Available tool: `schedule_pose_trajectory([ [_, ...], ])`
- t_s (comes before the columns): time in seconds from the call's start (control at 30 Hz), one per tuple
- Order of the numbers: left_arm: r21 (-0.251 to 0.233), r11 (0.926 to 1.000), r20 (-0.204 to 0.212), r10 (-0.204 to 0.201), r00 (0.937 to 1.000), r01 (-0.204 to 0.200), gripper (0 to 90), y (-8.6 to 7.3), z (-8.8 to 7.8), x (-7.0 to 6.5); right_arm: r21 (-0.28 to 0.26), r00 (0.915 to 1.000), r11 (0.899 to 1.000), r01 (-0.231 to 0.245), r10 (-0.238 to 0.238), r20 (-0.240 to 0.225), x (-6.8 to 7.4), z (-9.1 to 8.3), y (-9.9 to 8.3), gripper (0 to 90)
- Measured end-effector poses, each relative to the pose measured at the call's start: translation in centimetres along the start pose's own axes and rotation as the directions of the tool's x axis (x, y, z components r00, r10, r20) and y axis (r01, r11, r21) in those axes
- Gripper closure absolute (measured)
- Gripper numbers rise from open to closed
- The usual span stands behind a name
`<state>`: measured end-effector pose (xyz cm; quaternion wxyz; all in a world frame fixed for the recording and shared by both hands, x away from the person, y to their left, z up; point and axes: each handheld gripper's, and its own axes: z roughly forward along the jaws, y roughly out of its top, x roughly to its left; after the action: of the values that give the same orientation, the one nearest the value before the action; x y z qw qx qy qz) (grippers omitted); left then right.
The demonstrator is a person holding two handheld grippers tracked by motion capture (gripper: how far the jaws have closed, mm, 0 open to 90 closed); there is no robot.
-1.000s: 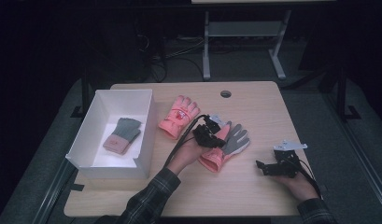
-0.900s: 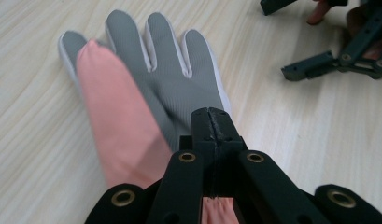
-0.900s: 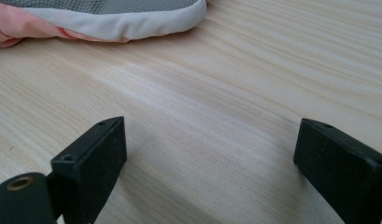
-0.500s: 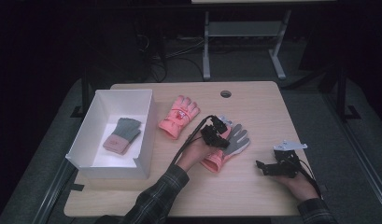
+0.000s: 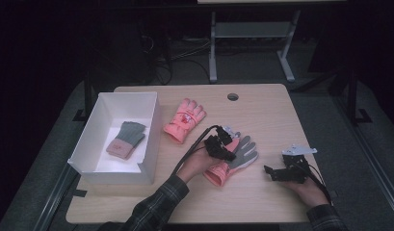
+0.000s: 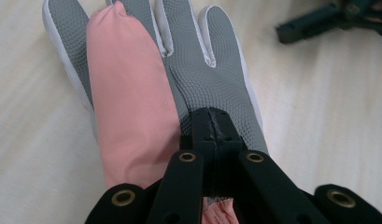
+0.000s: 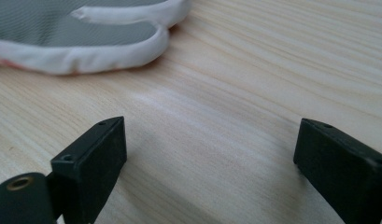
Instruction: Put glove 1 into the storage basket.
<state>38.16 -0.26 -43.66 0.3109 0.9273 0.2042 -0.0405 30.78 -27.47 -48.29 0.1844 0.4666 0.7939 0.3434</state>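
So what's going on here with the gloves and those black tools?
A person at a wooden table holds a claw tool in each hand. The left claw is shut, with its tips down on a pink-and-grey glove lying palm-up on the table; whether it pinches the fabric is hard to tell. The right claw rests open beside that glove, holding nothing. A second pink glove lies by a white box, and a grey-and-pink glove is in the box.

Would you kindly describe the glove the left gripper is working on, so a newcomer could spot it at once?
Start at the white box on the wooden table; two pink gloves lie to its right. Take the nearer one, the palm-up glove under the left gripper. Its dotted grey palm sets it apart from the all-pink glove beside the box.
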Motion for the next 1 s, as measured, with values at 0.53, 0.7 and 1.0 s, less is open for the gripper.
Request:
schedule_pose_trajectory([
  [0.53, 0.019, 0.9992, 0.041, 0.035, 0.9986, -0.036, 89.8, -2.8, -1.2, -4.2, 0.000, 1.0000, 1.000, 0.001, -0.001, 0.000, 0.0, 0.0, 0.0, 8.9],
  [0.7, 0.011, 0.9990, 0.055, 0.042, 0.9976, -0.042, 89.7, -3.3, -1.3, -4.8, 0.001, 1.0000, 1.000, -0.001, 0.001, 0.000, 0.0, 0.0, 0.0, 8.8],
  [1.0, -0.052, 0.9985, 0.066, 0.022, 0.9976, -0.019, 86.3, -3.1, -2.9, -4.1, 0.000, 1.0000, 1.000, 0.000, 0.000, 0.000, 0.0, 0.0, 0.0, 8.8],
])
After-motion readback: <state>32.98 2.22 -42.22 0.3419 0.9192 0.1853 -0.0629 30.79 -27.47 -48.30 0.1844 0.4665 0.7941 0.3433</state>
